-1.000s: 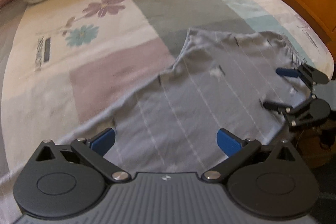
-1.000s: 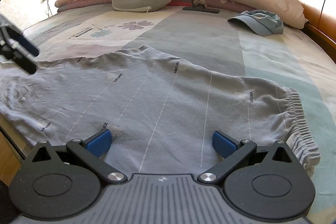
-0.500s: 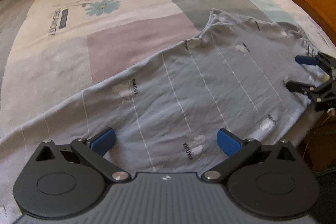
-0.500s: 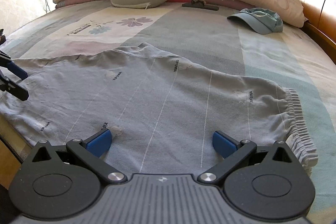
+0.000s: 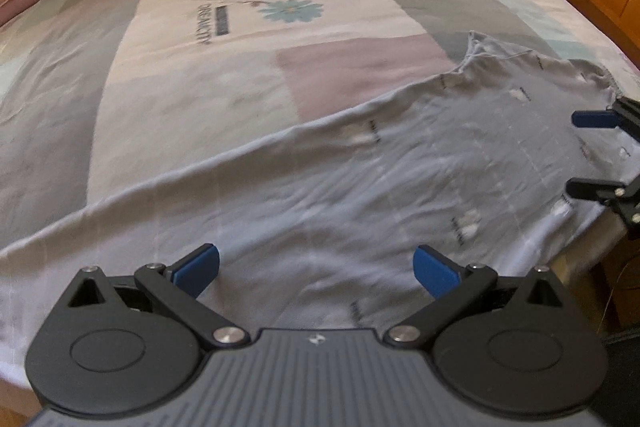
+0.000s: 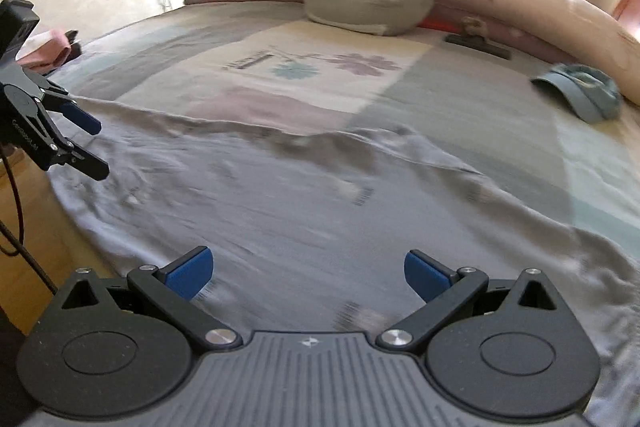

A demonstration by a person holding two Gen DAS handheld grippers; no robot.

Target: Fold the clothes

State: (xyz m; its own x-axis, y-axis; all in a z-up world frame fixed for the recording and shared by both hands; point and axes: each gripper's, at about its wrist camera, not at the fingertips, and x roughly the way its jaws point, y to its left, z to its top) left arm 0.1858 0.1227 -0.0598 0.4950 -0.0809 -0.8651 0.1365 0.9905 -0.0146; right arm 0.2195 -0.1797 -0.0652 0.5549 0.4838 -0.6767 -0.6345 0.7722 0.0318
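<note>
Grey trousers [image 5: 400,187] lie spread flat on the bed [image 5: 200,99], ahead of both tongs. Left tongs [image 5: 316,263] and right tongs [image 6: 306,269] gape wide, empty, poised near its edge, likely for grasping.

Two black tools: left tool [image 5: 316,269], right tool [image 6: 306,273], blue fingertip pads [image 5: 198,267], silver pivot screws, ribbed grey housings.
</note>
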